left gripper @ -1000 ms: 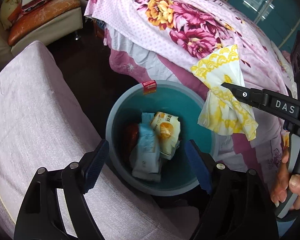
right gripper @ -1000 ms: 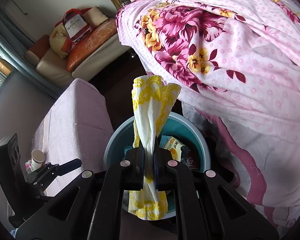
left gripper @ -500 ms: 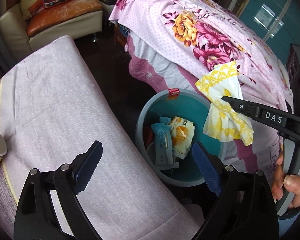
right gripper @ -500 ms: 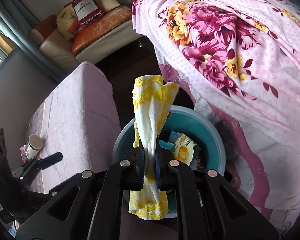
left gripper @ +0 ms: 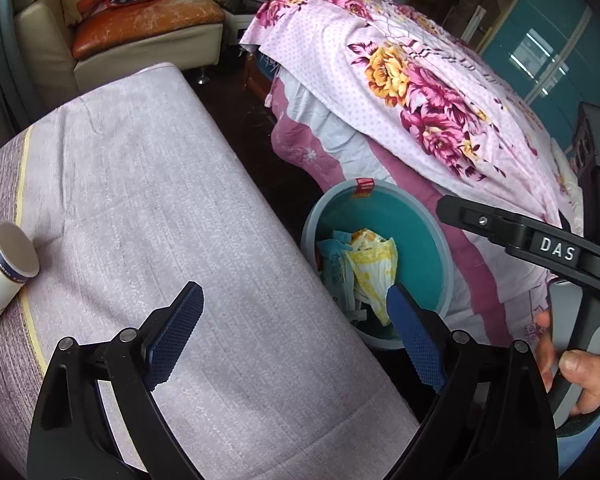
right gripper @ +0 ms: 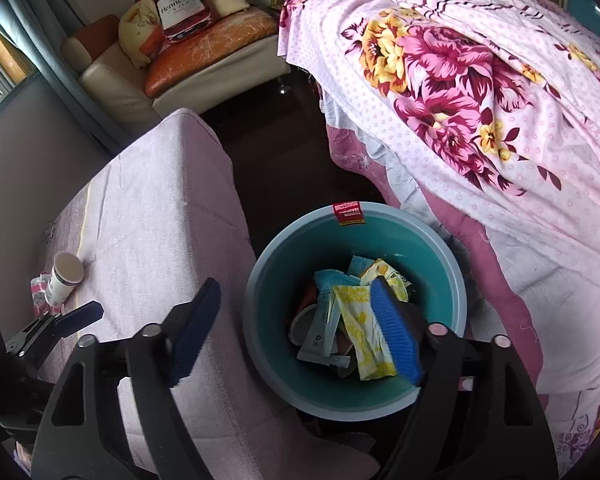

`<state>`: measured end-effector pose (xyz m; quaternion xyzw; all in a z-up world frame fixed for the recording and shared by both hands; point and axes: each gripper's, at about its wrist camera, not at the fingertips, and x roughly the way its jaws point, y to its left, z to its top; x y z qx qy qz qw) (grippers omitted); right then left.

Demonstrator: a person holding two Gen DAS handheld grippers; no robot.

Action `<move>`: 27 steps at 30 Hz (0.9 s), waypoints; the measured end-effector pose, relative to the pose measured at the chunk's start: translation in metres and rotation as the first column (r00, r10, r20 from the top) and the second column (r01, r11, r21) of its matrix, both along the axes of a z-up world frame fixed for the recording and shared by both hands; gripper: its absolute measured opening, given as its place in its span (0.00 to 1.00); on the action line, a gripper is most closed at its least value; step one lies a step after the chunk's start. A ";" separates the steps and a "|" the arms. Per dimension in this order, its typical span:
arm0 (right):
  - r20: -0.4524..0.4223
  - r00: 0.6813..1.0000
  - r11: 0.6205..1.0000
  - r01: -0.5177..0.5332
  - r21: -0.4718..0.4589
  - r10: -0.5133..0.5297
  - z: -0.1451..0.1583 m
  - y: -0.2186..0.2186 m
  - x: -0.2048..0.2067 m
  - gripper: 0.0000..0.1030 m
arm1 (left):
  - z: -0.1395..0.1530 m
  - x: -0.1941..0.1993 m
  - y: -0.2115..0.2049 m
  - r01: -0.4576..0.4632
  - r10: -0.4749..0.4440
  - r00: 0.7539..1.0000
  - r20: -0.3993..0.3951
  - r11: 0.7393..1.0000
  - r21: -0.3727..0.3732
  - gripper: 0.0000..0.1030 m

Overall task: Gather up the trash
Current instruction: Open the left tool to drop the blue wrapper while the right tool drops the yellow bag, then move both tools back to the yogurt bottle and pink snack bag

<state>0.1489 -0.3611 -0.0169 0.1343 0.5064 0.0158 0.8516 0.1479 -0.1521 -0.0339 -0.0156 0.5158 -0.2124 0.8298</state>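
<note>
Two tools, both wide and empty. My right tool [right gripper: 296, 330] has just been opening, nothing between its pads now; the yellow-patterned napkin [right gripper: 362, 328] lies inside the teal bin [right gripper: 268, 280] on top of the wrappers. My left tool [left gripper: 296, 338] hangs over the lilac-covered counter [left gripper: 148, 184], jaws spread. Remaining trash I can see: a paper cup [left gripper: 6, 268] lying on its side at that counter's far left edge, mouth tilted up-left, long axis running toward lower left. It lies left of the left tool, so that hand is nearer, I judge.
</note>
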 end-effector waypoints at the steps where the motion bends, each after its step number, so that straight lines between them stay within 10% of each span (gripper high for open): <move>1: 0.000 1.000 1.000 -0.001 -0.001 0.001 0.001 0.001 0.000 0.73 | 0.000 0.000 0.003 -0.004 0.004 1.000 0.000 1.000 -0.002 0.90; 18: 0.015 0.978 0.976 -0.208 -0.064 0.209 0.023 0.089 0.001 0.75 | -0.001 -0.016 0.098 -0.157 0.157 0.988 -0.009 0.988 -0.012 0.90; 27: -0.074 0.851 0.839 -0.525 -0.146 0.520 0.029 0.196 0.024 0.75 | -0.003 -0.042 0.183 -0.283 0.283 0.959 0.006 0.959 0.033 0.90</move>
